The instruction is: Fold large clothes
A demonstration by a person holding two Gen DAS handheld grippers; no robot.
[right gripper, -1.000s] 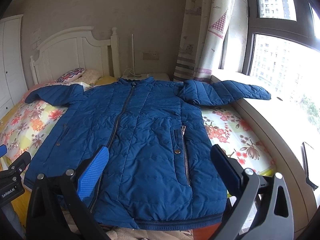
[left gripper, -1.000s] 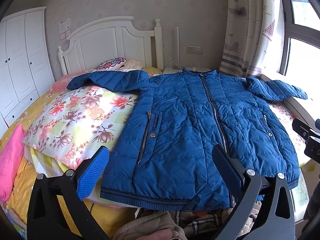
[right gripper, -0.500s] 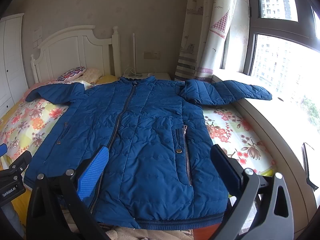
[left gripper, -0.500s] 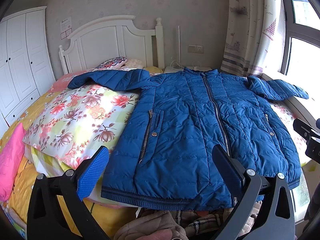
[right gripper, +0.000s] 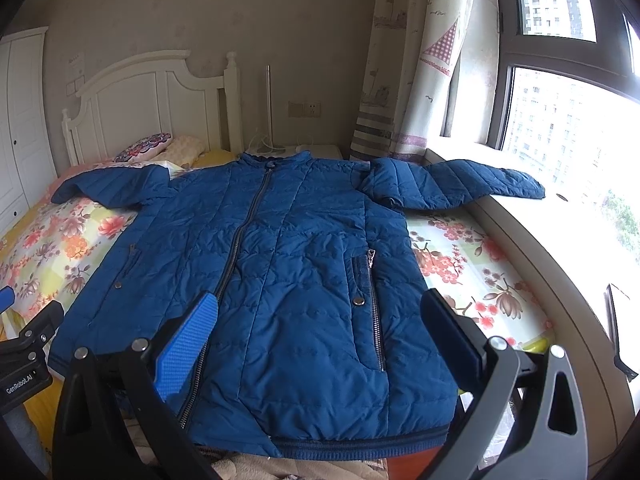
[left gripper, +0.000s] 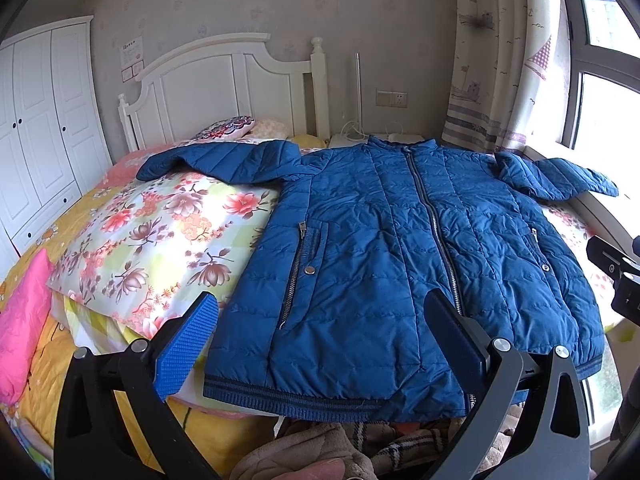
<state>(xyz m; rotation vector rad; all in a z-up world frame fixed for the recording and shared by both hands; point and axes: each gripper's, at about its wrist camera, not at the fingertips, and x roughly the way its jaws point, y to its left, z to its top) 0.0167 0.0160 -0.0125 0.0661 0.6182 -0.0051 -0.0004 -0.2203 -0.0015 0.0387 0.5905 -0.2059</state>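
A: We log the blue quilted jacket (left gripper: pixel 400 248) spread front-up on the bed (left gripper: pixel 52 360), zipped, collar toward the white headboard (left gripper: pixel 224 92), ribbed hem at the near edge.

B: Sleeves?

A: Both out sideways. One lies across the floral quilt (left gripper: pixel 160 240); the other reaches onto the window ledge (right gripper: pixel 568 240), as we see in the right wrist view.

B: Left claw (left gripper: pixel 320 328)?

A: Spread wide, holding nothing. We see it hovering near the hem, blue pad over the quilt edge, other finger over the zipper area.

B: Right claw (right gripper: pixel 320 328)?

A: Also spread wide and unloaded, above the jacket's lower half; one finger near the zipper, the other past the side seam by the pocket (right gripper: pixel 368 300).

B: Anything else?

A: Crumpled beige and plaid clothes (left gripper: pixel 320 452) below the hem; a pink pillow (left gripper: pixel 20 328) at far left.
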